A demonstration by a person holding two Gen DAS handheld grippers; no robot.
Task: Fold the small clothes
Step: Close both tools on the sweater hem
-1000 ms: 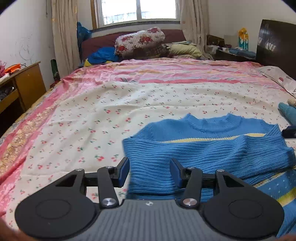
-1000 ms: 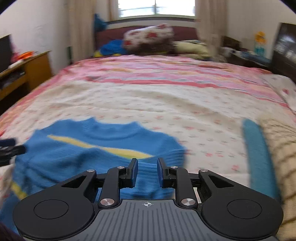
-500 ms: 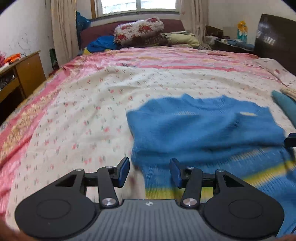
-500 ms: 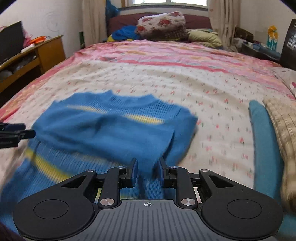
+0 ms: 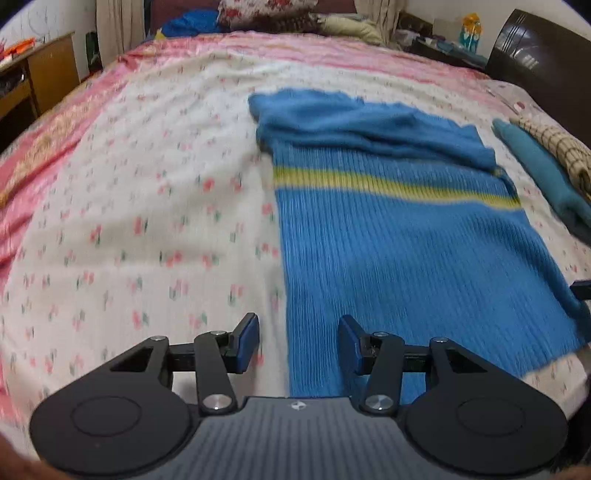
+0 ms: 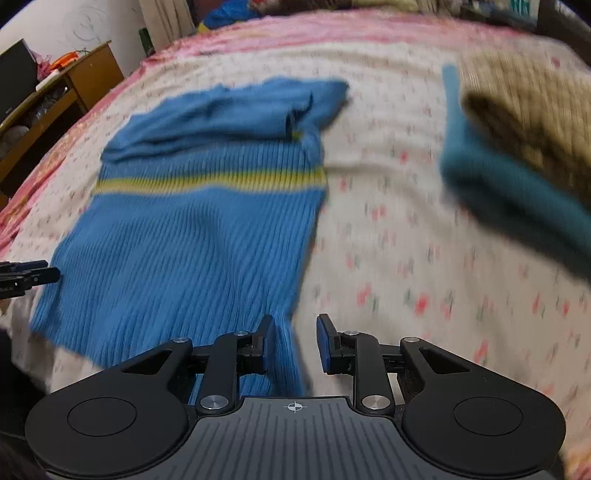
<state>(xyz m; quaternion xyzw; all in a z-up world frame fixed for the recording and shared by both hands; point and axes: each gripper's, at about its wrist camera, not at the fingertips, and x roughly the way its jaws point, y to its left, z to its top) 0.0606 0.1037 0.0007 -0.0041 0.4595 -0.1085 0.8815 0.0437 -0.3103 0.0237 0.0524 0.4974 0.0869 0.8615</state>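
A blue ribbed sweater [image 5: 402, 236] with a yellow stripe lies flat on the floral bedsheet, its sleeves folded across the chest at the far end. It also shows in the right wrist view [image 6: 192, 236]. My left gripper [image 5: 298, 341] is open and empty over the sweater's near left hem corner. My right gripper [image 6: 293, 341] is open and empty over the near right hem corner. The tip of the left gripper shows at the left edge of the right wrist view [image 6: 26, 275]. Both views are blurred.
A folded teal garment [image 5: 543, 177] and a checked beige one [image 5: 557, 151] lie stacked to the right of the sweater. A wooden desk [image 6: 74, 85] stands left of the bed. Pillows and bedding [image 5: 280, 14] pile at the far end. A dark headboard [image 5: 543, 62] is at the right.
Both grippers have pulled back toward me from the folded sleeves to the sweater's near hem corners. The sweater's lower body with its stripe has come into view.
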